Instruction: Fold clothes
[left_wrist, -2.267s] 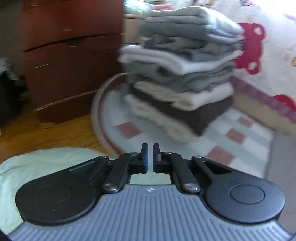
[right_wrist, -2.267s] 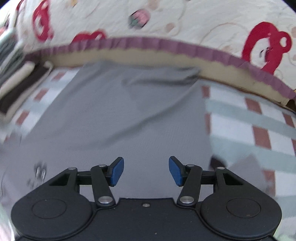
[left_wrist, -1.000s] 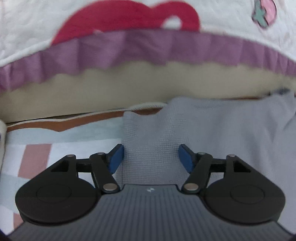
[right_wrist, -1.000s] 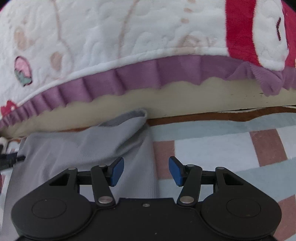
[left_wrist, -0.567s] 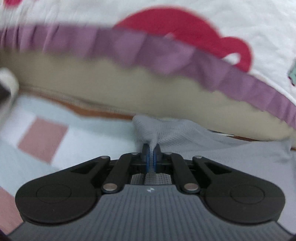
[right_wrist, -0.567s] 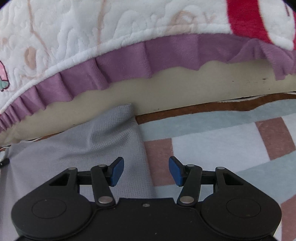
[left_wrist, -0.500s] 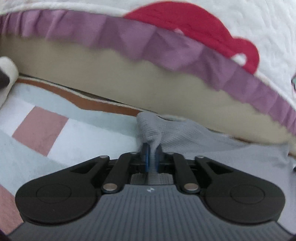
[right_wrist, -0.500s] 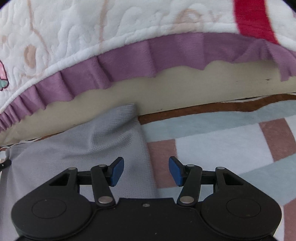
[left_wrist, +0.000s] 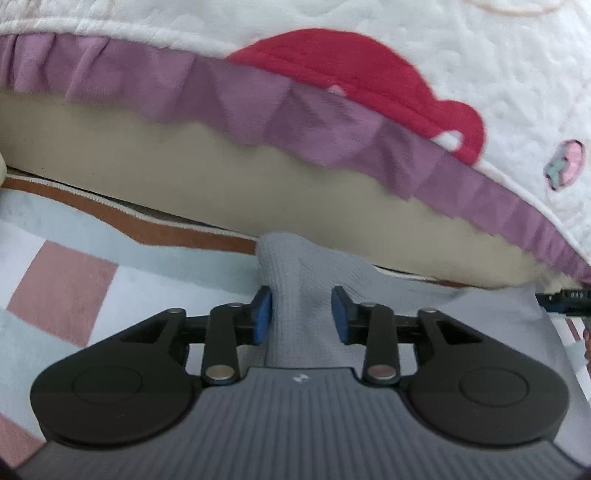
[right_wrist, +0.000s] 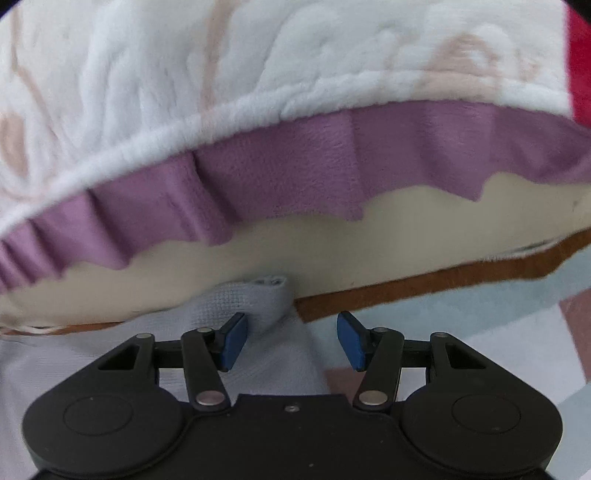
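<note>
A grey knit garment (left_wrist: 288, 266) lies flat on the checked rug, its far edge against the bed base. In the left wrist view a raised fold of its corner stands between the fingers of my left gripper (left_wrist: 301, 314), which is open; the left pad touches the fold. In the right wrist view the garment's other far corner (right_wrist: 255, 299) curls up against the bed. My right gripper (right_wrist: 291, 338) is open around it, the corner lying next to the left pad and rug showing under the right pad.
The bed's beige base (left_wrist: 184, 177) rises straight ahead, overhung by a white blanket with a purple frill (right_wrist: 288, 166). The rug (left_wrist: 62, 280) has pink, white and pale green squares and a brown border (right_wrist: 424, 288). A dark part (left_wrist: 565, 297) shows at the right edge.
My left gripper was shut on the garment's corner half a second ago and has opened, leaving a pinched fold. My right gripper, open throughout, has moved closer to the other corner and the bed.
</note>
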